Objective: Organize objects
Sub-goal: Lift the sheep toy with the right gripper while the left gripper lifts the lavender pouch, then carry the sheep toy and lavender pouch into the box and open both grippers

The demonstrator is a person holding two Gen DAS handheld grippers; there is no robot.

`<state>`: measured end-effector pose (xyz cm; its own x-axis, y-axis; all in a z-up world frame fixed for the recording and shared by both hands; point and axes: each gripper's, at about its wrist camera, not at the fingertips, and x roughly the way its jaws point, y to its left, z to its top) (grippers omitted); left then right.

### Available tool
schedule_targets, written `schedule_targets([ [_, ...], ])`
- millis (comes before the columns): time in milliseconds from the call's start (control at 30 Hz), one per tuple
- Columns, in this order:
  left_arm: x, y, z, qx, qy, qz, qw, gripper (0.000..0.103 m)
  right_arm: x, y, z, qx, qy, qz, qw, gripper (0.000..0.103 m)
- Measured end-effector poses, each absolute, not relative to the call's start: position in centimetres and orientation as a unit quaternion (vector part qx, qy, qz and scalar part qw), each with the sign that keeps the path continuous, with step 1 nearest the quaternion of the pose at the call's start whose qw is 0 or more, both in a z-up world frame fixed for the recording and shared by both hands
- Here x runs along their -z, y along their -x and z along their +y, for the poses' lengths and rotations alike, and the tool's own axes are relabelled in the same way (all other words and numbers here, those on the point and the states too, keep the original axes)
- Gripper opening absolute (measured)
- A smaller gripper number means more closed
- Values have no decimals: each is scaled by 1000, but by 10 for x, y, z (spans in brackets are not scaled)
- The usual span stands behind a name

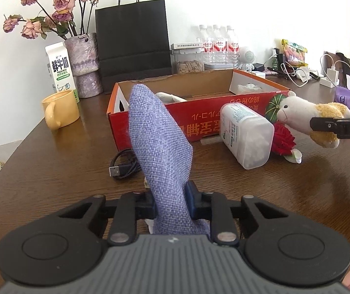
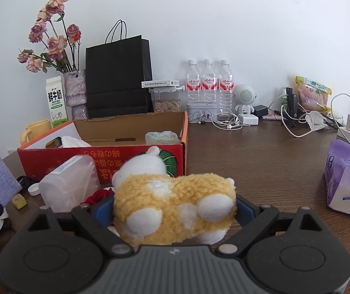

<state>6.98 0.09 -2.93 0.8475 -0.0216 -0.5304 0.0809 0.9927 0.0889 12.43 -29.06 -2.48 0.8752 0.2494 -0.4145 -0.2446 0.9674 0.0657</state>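
Brown table [image 1: 52, 166], cluttered. Left gripper [image 1: 170, 203] pinches purple cloth pouch [image 1: 160, 147], upright between pads. Right gripper [image 2: 175, 210] clamps plush sheep [image 2: 172, 203]. Just ahead: plastic jar [image 1: 247, 137], then red cardboard box [image 1: 199, 120].

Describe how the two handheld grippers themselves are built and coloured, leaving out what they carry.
The left gripper and the right gripper look alike: a grey ribbed body, round black discs on either side, black linkage bars with silver pivot pins, and black fingers with blue pads. White letters "DAS" mark the right one's finger in the left view. No cables or sleeves show.
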Motion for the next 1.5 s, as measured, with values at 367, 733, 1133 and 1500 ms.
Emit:
schedule_targets([
  [367, 10, -72, 13, 31, -17, 268, 963, 14, 10, -115, -284, -144, -9, 189, 971, 95],
  [733, -19, -84, 12, 33, 9, 225, 974, 13, -7, -125, -263, -161, -6, 167, 973, 95],
  [1133, -45, -134, 2, 41, 38, 194, 979, 13, -25, -160, -228, -180, 12, 149, 972, 95],
  [1500, -48, -197, -4, 41, 54, 194, 979, 13, -34, -216, -195, -184, 19, 149, 971, 95],
])
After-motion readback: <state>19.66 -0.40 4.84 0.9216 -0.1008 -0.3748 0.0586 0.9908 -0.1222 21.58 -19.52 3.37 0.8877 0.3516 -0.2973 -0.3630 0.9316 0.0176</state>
